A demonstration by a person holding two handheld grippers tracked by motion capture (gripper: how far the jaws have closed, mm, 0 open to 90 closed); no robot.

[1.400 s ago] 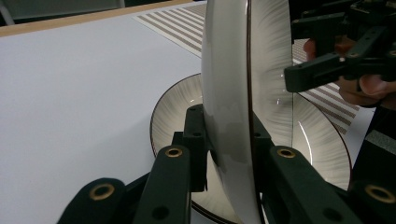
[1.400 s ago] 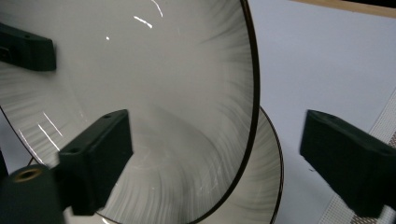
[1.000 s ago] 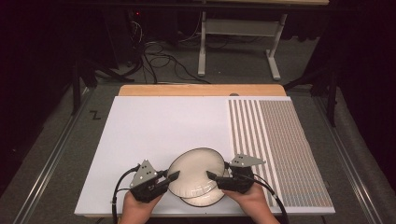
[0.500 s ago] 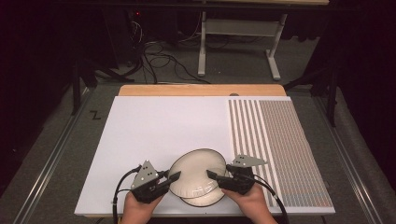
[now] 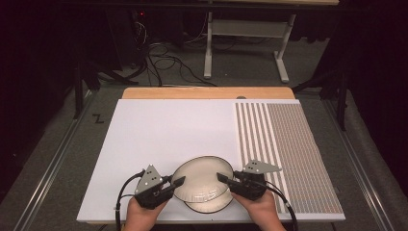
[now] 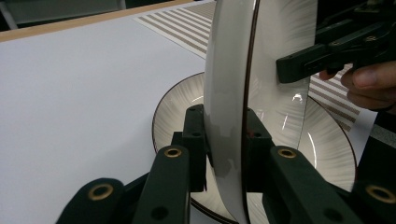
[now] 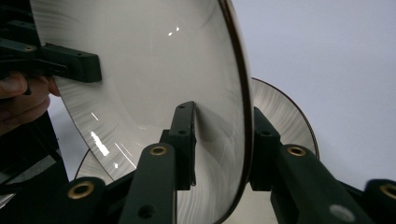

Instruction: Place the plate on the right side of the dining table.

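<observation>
1. While lifted off its twin, upper plate hangs over the near edge of the white table, pinched at both sides.
2. Clenched hard on the plate's left rim: left gripper, jaws squeezing the rim from above and below, seen close in the left gripper view.
3. Closing in on the right rim: right gripper, jaws having just been narrowing with the rim between them.
4. In the right gripper view, one jaw lying against the plate's inner face, the other sitting behind the dark edge band; looks like a grasp on the upper plate.
5. Directly underneath, flat on the table: lower plate, same pale glaze and dark rim, peeking out at the near side.
6. From the left gripper view, upper plate standing edge-on and raised, lower plate lying flat beneath it.
7. Off to the right, striped mat covering that part of the table, just beside the plates.
8. Both hands low at the near edge, left hand and right hand, cables trailing back.
</observation>
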